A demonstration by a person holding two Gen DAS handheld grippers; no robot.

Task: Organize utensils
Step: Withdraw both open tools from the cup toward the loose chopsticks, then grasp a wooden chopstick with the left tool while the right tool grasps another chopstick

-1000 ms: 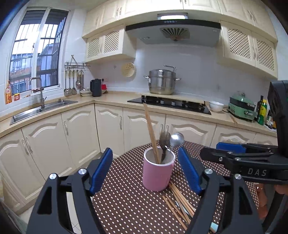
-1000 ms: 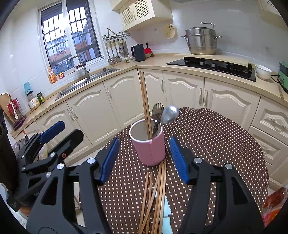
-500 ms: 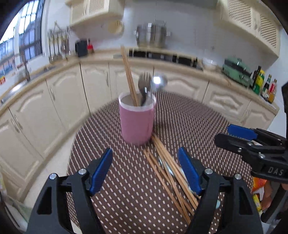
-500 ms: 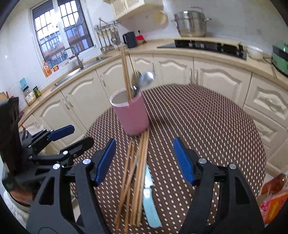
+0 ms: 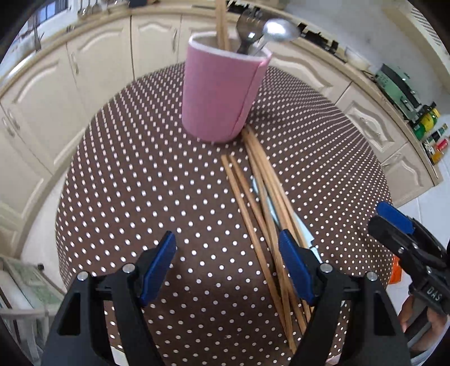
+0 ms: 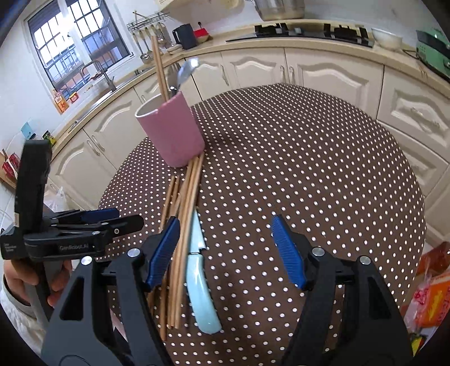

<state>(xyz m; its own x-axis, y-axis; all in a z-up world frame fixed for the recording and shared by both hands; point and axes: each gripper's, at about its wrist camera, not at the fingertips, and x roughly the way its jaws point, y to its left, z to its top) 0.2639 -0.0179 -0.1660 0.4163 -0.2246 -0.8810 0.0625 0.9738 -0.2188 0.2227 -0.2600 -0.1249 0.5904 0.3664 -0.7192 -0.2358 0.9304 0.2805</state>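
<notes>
The pink cup (image 5: 223, 93) on the dotted table (image 5: 140, 183) already holds two chopsticks, a fork and a spoon (image 5: 279, 29). Loose chopsticks (image 6: 184, 214) and a light-blue-handled knife (image 6: 201, 284) lie beside it; left gripper (image 5: 226, 263) and right gripper (image 6: 225, 247) are apart, holding nothing

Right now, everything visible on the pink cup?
The cup is a pink cylinder with a pale inner wall and a vertical seam down one side, as if wrapped in a sleeve. It stands upright on the dotted tablecloth, holding upright chopsticks, a fork and a spoon. Loose chopsticks reach its base; neither tool touches it.
</notes>
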